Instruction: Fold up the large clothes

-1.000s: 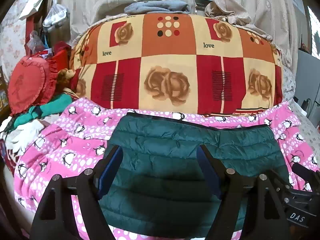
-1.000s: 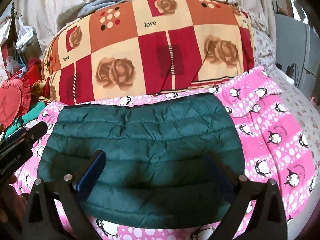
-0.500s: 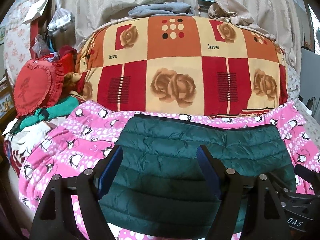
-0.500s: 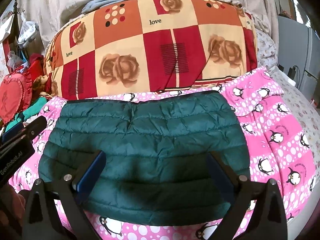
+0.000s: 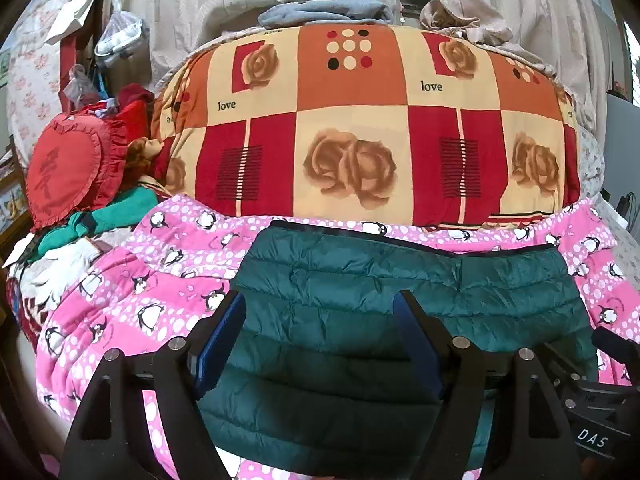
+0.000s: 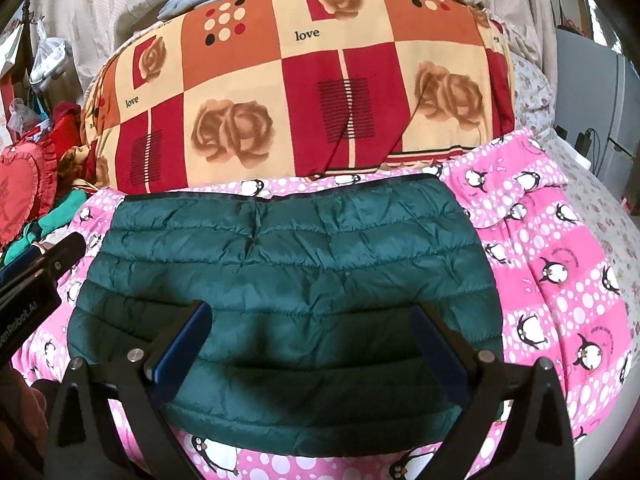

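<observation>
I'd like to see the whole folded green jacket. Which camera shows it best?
The right wrist view: the green puffer jacket shows nearly edge to edge. In the left wrist view, its near right corner is hidden behind the other gripper's body.

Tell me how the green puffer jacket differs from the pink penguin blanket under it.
The green puffer jacket is plain dark green with stitched horizontal quilt lines; the pink penguin blanket is printed with penguins and white dots. The jacket lies as a compact folded block, while the blanket spreads wider, showing on both sides. The jacket rests on top; the blanket is underneath. Neither gripper holds either.
</observation>
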### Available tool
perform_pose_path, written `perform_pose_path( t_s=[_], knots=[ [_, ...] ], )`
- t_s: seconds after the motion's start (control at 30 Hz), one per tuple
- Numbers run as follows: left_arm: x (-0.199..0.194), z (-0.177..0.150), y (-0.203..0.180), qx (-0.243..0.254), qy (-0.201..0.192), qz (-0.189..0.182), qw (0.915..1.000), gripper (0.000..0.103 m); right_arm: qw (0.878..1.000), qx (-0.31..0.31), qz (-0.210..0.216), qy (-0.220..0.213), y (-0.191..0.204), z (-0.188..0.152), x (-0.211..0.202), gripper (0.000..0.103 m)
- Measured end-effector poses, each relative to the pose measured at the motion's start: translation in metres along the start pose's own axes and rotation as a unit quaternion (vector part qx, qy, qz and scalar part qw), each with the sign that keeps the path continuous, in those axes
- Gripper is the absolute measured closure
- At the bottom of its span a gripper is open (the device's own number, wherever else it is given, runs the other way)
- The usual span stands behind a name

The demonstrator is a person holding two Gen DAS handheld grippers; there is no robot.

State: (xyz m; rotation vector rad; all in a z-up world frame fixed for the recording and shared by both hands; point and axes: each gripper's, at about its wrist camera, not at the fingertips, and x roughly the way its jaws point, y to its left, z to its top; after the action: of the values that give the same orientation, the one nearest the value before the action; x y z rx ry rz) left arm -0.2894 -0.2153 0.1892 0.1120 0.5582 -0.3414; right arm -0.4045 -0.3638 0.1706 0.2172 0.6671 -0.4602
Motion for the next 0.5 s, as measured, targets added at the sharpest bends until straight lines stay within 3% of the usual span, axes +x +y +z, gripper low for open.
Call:
perform_pose_path(
  t_s=[0.5],
  knots=[
    [0.0107,0.0019,0.0057,-0.008,0.01,-0.002,0.9999,0.049,1.0,0.004,-0.003,0.009,-0.0018,0.0037,0.0109,0.002]
  ],
)
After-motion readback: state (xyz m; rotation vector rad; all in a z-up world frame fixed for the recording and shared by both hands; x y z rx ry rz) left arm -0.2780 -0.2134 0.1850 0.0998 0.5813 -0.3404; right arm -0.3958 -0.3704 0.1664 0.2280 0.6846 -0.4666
